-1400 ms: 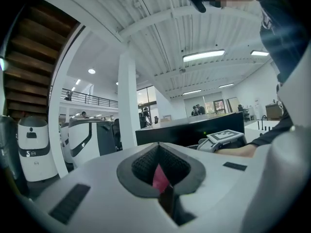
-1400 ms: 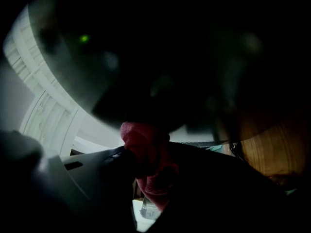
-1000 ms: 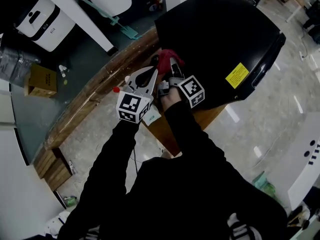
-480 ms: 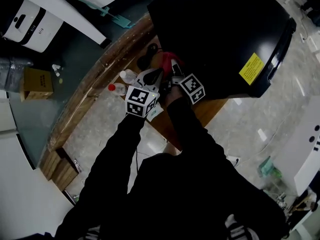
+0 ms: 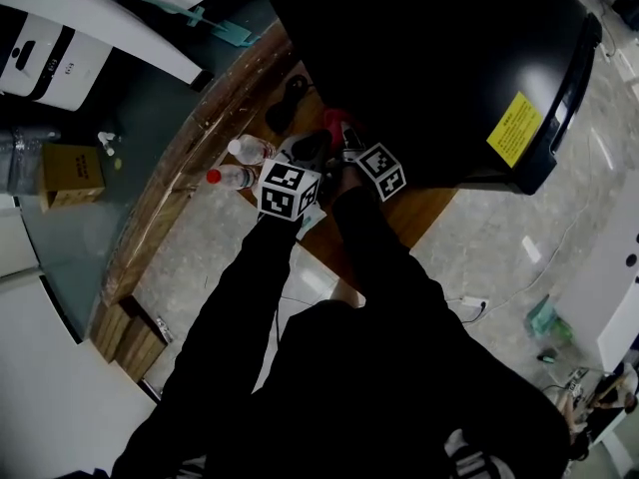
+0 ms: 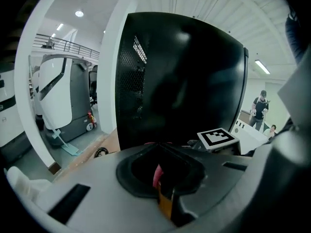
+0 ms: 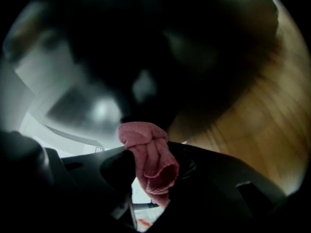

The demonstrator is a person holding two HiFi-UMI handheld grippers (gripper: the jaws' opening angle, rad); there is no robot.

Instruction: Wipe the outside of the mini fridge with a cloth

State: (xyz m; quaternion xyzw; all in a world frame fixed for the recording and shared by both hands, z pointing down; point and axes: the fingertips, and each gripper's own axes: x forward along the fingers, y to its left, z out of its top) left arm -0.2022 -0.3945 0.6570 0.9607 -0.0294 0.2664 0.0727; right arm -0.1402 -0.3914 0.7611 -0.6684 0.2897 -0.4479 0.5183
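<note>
The black mini fridge [image 5: 439,58] stands on a wooden table [image 5: 419,218]; a yellow label [image 5: 514,128] is on it. It fills the left gripper view [image 6: 184,81]. A red-pink cloth [image 5: 334,120] lies bunched at the foot of the fridge's side. My right gripper [image 5: 344,136] is shut on the cloth [image 7: 148,159], a fold of which sticks out past the jaws [image 7: 146,152]. My left gripper [image 5: 318,150] is close beside it, jaws together [image 6: 158,147], with a pink strip of cloth [image 6: 157,174] showing between them.
Two plastic bottles [image 5: 250,151] [image 5: 232,178] lie on the table just left of the grippers. A dark coiled cable [image 5: 290,93] sits by the fridge. A cardboard box [image 5: 70,173] and white machines [image 5: 45,43] are on the floor at the left.
The left gripper's jaws, spread wide a second ago, have come together beside the cloth. Both grippers stay at the fridge's side while the head camera has shifted.
</note>
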